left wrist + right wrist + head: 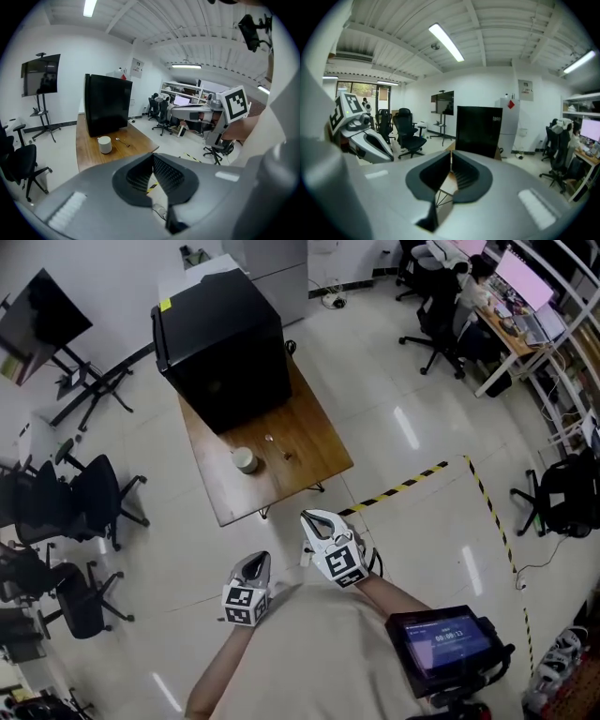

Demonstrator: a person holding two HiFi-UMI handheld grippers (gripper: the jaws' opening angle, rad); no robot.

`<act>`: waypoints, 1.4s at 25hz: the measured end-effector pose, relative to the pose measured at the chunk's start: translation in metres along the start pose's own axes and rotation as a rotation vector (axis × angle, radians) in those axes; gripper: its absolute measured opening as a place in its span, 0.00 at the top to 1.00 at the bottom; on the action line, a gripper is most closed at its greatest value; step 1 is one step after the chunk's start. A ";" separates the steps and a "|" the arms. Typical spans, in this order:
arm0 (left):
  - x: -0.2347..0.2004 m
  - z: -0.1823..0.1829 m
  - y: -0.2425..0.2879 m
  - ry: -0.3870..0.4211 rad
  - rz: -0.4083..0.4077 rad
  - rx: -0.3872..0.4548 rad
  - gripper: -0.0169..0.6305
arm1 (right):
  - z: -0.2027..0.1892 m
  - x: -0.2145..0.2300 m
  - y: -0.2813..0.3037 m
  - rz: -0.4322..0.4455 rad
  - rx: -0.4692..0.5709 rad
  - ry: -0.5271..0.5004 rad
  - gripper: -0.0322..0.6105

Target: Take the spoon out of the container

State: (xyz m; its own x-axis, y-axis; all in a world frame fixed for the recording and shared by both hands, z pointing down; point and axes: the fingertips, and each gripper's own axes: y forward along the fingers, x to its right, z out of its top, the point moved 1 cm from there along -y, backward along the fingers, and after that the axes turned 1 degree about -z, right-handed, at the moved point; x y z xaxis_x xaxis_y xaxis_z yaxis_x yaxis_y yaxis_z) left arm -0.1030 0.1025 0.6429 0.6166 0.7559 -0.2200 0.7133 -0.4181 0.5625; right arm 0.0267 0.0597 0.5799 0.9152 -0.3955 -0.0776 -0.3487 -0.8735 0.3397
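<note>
- Beyond you, on the pale floor (422, 521), a wooden table (314, 460) carries a black box (225, 352) at its far end.
- Your left gripper (255, 564) and right gripper (317, 521) hang near you, jaws together, empty.
- The white container (245, 459) stands near the box; the spoon (123, 142) lies on the wood, right of it.

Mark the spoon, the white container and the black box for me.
spoon (122, 142), left gripper view, middle of the handle.
white container (105, 145), left gripper view, side wall.
black box (239, 390), head view, face toward the container.
</note>
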 end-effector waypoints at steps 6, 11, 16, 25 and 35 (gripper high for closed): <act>-0.004 0.003 0.001 -0.016 -0.003 -0.001 0.99 | -0.004 -0.003 0.003 0.023 -0.026 0.012 0.93; -0.003 0.003 0.006 -0.047 0.009 0.007 0.99 | -0.017 0.005 -0.001 0.039 -0.060 0.036 0.93; 0.005 0.002 0.017 -0.083 0.007 0.002 0.99 | -0.030 0.019 -0.011 0.039 -0.075 0.056 0.93; 0.010 0.006 0.027 -0.129 0.019 -0.002 0.99 | -0.032 0.018 -0.019 0.106 -0.072 -0.017 0.95; 0.030 0.010 0.051 -0.215 0.063 0.010 0.99 | -0.050 0.051 -0.042 0.142 -0.055 0.015 0.95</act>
State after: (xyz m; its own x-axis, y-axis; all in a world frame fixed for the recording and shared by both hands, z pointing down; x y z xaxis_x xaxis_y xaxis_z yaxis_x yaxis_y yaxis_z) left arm -0.0452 0.0988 0.6569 0.7164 0.6035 -0.3502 0.6736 -0.4672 0.5728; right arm 0.0980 0.0903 0.6090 0.8605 -0.5093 -0.0111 -0.4637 -0.7921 0.3970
